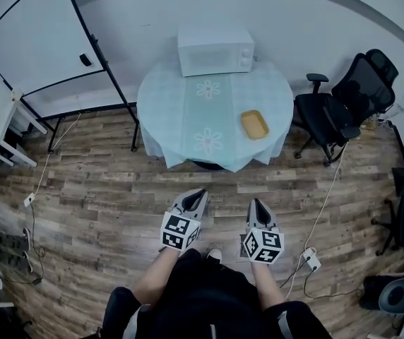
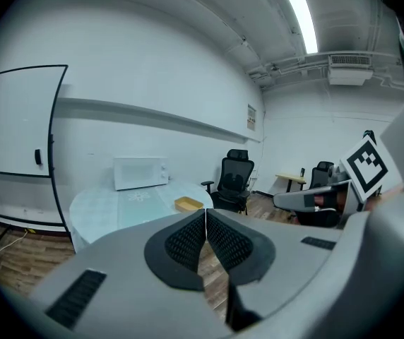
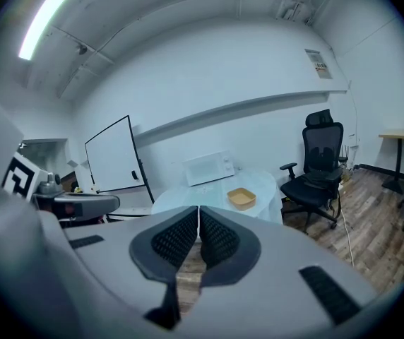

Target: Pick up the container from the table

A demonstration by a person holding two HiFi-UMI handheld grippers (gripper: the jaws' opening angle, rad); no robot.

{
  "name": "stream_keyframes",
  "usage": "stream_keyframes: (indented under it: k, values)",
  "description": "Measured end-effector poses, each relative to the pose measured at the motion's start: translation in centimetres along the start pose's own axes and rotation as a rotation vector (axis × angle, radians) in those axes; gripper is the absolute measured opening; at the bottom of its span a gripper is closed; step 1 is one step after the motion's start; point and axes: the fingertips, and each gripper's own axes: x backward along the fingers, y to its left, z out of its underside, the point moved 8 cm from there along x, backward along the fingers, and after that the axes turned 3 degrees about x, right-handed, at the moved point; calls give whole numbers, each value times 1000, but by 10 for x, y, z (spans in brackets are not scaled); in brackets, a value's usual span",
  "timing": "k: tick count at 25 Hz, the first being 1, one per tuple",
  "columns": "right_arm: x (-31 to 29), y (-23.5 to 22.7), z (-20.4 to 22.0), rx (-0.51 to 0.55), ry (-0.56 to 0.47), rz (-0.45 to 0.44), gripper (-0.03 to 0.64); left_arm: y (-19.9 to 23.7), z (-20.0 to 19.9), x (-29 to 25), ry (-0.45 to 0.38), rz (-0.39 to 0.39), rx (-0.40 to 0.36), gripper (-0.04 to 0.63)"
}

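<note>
A: Where is the container?

B: The container (image 1: 254, 124) is a shallow yellow-orange tray on the round table (image 1: 188, 111). It sits on the pale cloth toward the right edge, well apart from the white microwave (image 1: 215, 50) at the back. From the head view I cannot tell whether anything lies in it.

A: And the grippers?

B: Both are low over the wooden floor (image 1: 96, 189), near the person and well short of the table. The left gripper (image 1: 200, 192) has its jaws pressed together, pad against pad, with the tips meeting in a thin seam. The right gripper (image 1: 257, 203) is the same, closed on itself. Neither touches the container.

A: What can't you make out?

B: The hands are out of sight; the marker cubes cover them and only the forearms show. In each gripper view the grey jaw body fills the lower half of the frame, hiding the table's base and most of the floor in front. The tray shows there only as a small yellow patch above the jaw tips.

A: What about the edges?

B: The whiteboard (image 1: 39, 37) at the left is cut off at its upper corner. One black office chair (image 1: 350, 97) shows whole beside the table, while other seats at the right border are clipped. The clutter along the left edge is too small and too warped to name.
</note>
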Motion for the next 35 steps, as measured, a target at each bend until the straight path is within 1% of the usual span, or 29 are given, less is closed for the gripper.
stream_keyframes:
  k: [9, 16, 20, 27, 35]
  values:
    - [-31, -17, -9, 4, 11, 7, 25, 9, -10, -45, 1, 26, 10, 17]
    - [-80, -35, -23, 20, 23, 26, 25, 31, -24, -107, -9, 69, 18, 17]
    - [-119, -47, -40, 29, 24, 33, 25, 49, -38, -145, -10, 87, 13, 17]
    - [-192, -61, -65, 31, 49, 52, 25, 92, -58, -202, 18, 119, 15, 17]
    - [-256, -66, -80, 63, 84, 54, 26, 142, -72, -248, 35, 143, 33, 17]
